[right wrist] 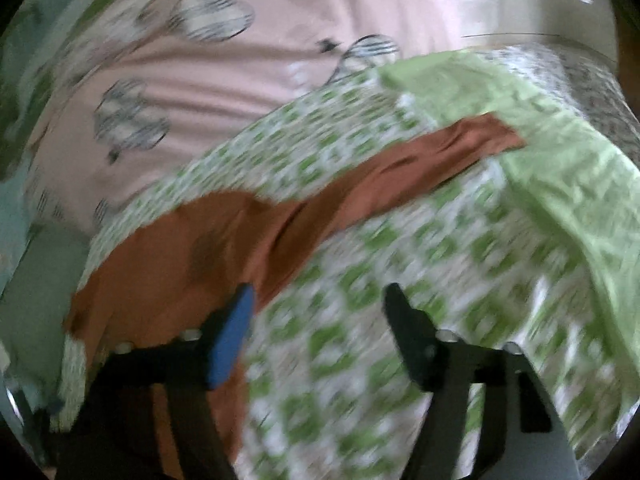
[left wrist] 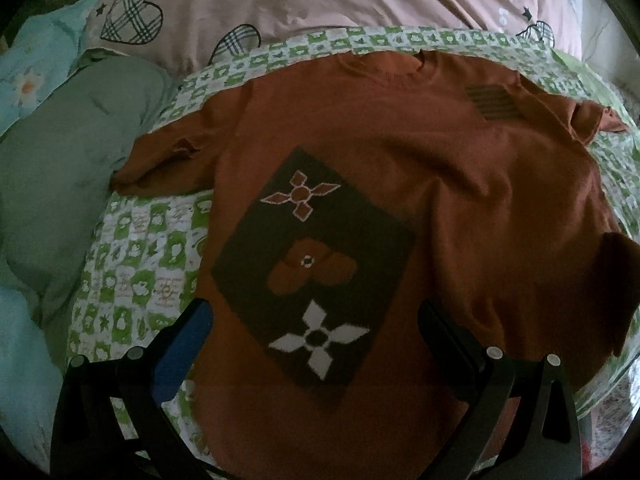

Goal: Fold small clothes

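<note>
A rust-orange T-shirt lies spread face up on a green-and-white chequered quilt, collar at the far side. It carries a dark diamond panel with flower shapes and a small striped patch. My left gripper hovers over the shirt's lower half, jaws wide and holding nothing. In the blurred right wrist view the shirt is at the left, one sleeve stretching to the upper right. My right gripper is open above the quilt, its blue pad at the shirt's edge, with only bedding between the fingers.
A pink duvet with plaid hearts lies beyond the shirt. A sage-green cushion and pale blue floral bedding are on the left. A light green cloth covers the quilt's right side, with a speckled mattress edge behind it.
</note>
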Available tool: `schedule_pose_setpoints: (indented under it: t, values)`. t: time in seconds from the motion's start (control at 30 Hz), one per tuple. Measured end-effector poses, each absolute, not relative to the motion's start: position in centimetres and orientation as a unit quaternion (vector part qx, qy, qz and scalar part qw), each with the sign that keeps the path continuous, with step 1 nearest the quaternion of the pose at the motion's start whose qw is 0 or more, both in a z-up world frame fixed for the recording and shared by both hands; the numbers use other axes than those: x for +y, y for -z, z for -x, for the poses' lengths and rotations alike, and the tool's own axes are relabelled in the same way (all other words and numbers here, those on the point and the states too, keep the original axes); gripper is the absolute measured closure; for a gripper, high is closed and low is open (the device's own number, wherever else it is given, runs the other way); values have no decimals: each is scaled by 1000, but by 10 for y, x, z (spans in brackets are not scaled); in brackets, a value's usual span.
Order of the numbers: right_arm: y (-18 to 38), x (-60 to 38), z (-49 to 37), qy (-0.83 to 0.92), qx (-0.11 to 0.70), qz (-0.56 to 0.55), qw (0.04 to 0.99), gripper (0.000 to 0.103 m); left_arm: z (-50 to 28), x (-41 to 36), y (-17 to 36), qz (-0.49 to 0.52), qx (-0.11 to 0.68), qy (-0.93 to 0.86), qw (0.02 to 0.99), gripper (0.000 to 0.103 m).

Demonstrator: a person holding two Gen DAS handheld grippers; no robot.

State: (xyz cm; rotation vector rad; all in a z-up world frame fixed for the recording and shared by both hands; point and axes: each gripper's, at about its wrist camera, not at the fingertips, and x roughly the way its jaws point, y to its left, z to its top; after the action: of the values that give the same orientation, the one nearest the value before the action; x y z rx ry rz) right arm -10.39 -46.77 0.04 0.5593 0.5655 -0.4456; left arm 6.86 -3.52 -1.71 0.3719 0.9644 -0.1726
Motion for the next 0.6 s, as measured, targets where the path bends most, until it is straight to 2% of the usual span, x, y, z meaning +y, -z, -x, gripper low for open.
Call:
schedule_pose_setpoints:
  t: [0.13, 0.4, 0.6]
  values:
    - [-3, -535, 84, 262, 263, -293, 881, 49, -81, -44, 22, -177, 470, 83, 861, 0]
    - [19, -658, 32, 353, 270, -338, 830, 49, -107, -65, 29, -183, 483, 78, 852, 0]
    - [49, -704, 7, 361, 298, -371, 802, 51, -123, -80, 36, -182, 495, 81, 846, 1]
